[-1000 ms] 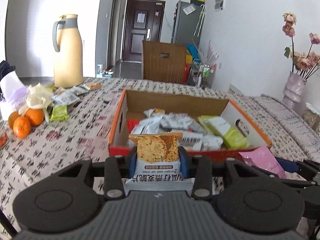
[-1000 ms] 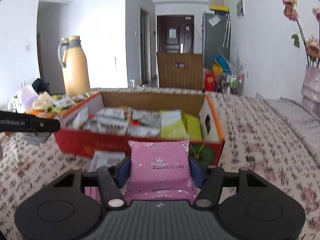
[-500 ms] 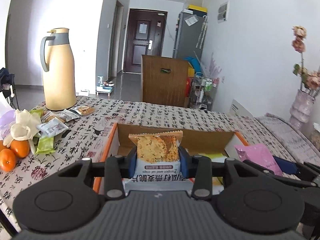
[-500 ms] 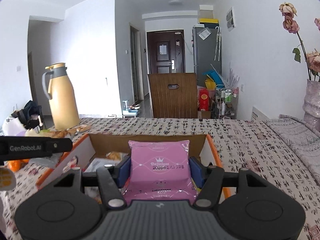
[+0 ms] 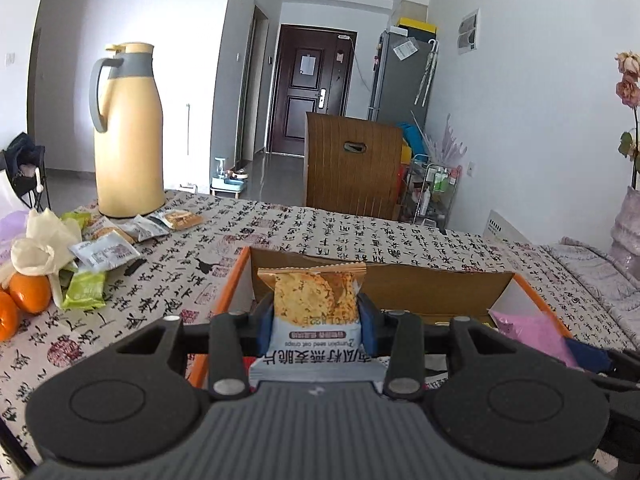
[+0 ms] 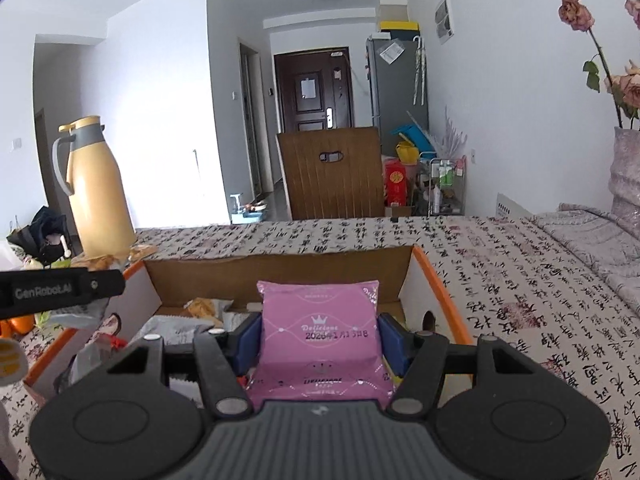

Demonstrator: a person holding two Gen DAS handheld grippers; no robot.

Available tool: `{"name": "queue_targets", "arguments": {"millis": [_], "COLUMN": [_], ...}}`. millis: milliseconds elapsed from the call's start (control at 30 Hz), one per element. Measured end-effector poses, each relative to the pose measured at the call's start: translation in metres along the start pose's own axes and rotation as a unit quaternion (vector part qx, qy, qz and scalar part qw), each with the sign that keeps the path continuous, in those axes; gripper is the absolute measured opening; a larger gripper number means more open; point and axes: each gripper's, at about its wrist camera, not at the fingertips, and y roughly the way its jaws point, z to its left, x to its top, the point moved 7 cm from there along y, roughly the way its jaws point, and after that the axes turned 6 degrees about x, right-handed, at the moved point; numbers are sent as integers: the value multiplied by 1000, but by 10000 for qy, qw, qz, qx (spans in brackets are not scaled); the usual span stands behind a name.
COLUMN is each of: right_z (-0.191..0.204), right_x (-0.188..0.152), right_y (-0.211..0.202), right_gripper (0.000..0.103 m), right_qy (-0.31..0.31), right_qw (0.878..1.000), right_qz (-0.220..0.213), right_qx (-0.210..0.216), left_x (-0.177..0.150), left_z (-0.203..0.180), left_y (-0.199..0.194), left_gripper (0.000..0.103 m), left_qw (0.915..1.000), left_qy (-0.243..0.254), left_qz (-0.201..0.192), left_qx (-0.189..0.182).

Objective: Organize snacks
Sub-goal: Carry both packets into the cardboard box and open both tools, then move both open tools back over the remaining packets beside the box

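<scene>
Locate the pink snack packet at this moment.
In the right wrist view the pink snack packet sits between the right gripper pads, over the cardboard box; the left wrist view shows it at lower right.

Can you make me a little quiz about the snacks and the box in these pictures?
1. True or false: the right gripper holds a pink packet.
2. What picture is on the packet between the fingers of the left gripper? A) a crisp cracker B) a banana C) a fish
3. Fill in: the tall yellow jug stands on the ____, beyond the loose snack packets and the oranges.

Key
1. True. The packet sits over the open cardboard box.
2. A. The left jaws are opening, with the packet between them.
3. table
</scene>
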Motion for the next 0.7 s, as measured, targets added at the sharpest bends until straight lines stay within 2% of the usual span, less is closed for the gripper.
{"name": "queue_targets", "arguments": {"millis": [33, 67, 100, 133, 200, 267, 700], "right_z": [-1, -2, -3, -4, -6, -8, -15], "right_x": [-1, -2, -2, -1, 0, 1, -1], "right_y": [-1, -1, -3, -6, -9, -9, -1], "right_gripper": [61, 67, 79, 86, 101, 103, 103], "right_qy": [21, 56, 95, 116, 194, 233, 312], "right_qw": [10000, 10000, 10000, 9999, 9997, 9996, 9995], "right_qz": [9, 8, -21, -53, -137, -141, -16], "right_qx": [6, 11, 5, -13, -30, -40, -108], "left_x": [-1, -1, 0, 1, 3, 4, 3], "left_z": [3, 5, 7, 9, 12, 13, 10], "left_y": [0, -1, -3, -5, -11, -14, -13], "left_gripper": [47, 59, 71, 77, 103, 103, 103], "left_qw": [10000, 9999, 9999, 9998, 9993, 9989, 9987], "left_qy": [-47, -104, -157, -182, -248, -288, -414], "left_qz": [-9, -26, -65, -121, -269, -365, -296], "left_qx": [21, 1, 1, 36, 102, 109, 52]}}
